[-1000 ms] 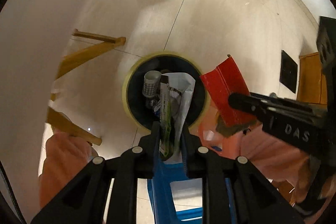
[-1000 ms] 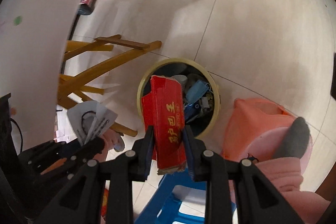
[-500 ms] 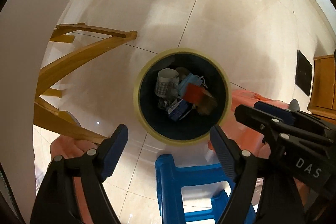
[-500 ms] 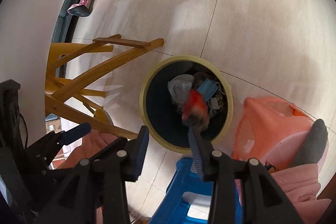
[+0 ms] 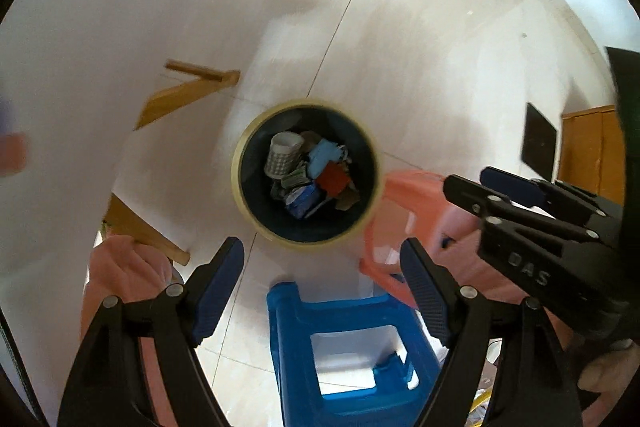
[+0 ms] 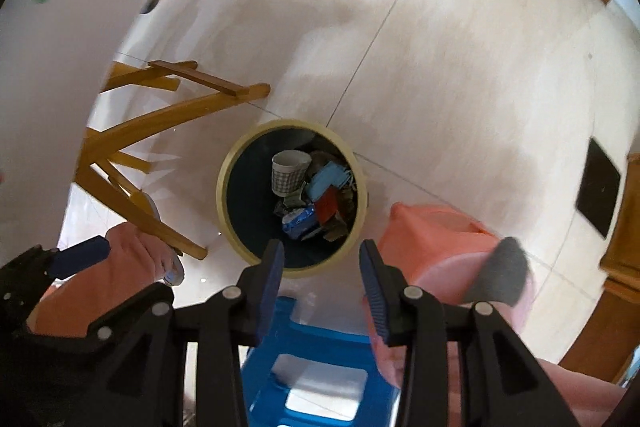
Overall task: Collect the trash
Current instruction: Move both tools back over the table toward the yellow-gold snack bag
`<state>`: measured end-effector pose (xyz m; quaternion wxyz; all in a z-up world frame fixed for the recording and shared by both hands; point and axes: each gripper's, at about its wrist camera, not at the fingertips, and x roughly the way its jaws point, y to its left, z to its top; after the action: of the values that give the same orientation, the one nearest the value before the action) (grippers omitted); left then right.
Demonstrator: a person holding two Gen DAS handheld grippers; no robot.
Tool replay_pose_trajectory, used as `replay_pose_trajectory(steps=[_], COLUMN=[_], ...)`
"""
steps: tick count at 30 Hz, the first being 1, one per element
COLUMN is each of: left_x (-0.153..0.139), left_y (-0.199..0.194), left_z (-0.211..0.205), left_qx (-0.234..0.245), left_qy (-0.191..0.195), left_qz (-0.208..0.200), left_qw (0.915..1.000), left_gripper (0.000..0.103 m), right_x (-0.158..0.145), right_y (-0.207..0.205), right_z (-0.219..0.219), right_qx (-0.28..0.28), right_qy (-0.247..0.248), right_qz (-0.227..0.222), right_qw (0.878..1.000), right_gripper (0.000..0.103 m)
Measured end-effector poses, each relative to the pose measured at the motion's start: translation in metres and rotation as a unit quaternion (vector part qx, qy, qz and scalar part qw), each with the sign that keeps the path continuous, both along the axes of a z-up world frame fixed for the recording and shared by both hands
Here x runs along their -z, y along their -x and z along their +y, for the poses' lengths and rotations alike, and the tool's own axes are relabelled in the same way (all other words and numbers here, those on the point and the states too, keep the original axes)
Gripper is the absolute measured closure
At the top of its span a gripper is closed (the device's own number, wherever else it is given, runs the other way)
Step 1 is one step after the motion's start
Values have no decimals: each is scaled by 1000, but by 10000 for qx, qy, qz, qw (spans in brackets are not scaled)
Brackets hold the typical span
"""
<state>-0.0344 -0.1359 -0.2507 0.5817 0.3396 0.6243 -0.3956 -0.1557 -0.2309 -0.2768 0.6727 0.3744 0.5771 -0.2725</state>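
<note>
A round dark bin with a yellow rim [image 5: 240, 183] [image 6: 222, 195] stands on the tiled floor. Inside lie a checked paper cup [image 5: 282, 159] [image 6: 289, 171], a blue mask [image 5: 323, 155] [image 6: 328, 179], the red box [image 5: 333, 179] [image 6: 326, 207] and a blue-white wrapper [image 5: 302, 198] [image 6: 298, 223]. My left gripper [image 5: 320, 289] is open and empty above the bin's near side. My right gripper [image 6: 322, 281] is open and empty, also above the near rim; it shows at the right of the left wrist view [image 5: 472, 187].
A blue plastic stool [image 5: 340, 347] [image 6: 304, 379] stands just below both grippers. A salmon-pink stool [image 5: 412, 211] [image 6: 436, 239] is right of the bin. Wooden chair legs [image 5: 188, 91] [image 6: 132, 143] are to the left. A wooden door frame [image 6: 624, 227] is at the right.
One second ago the left gripper held a wrapper and the right held the red box; both opened and the items fell into the bin. Both grippers have since drawn back and up.
</note>
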Motion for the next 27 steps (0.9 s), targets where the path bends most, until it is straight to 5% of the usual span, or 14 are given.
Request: replay_pose_trajectory(steps=[8, 14, 21, 27], left_x=[-103, -176, -230, -264], left_y=[15, -20, -96, -185], left_z=[28, 65, 118, 172], left_qx=[242, -189, -1112, -1919], left_qy=[923, 1513, 1800, 1835], left_qz=[-348, -896, -1318, -1919], left_qw=[9948, 9842, 9685, 9448], left_gripper=[24, 24, 24, 24], right_x=[-84, -158, -241, -289], right_y=[22, 1, -81, -183], right_z=[12, 26, 56, 74], right_qx=[-31, -394, -1452, -2395], right_qy=[455, 958, 1465, 1725], right_qz=[-308, -839, -1401, -1658], right_qw=[9985, 9911, 9684, 9410], right_gripper=[63, 63, 63, 63])
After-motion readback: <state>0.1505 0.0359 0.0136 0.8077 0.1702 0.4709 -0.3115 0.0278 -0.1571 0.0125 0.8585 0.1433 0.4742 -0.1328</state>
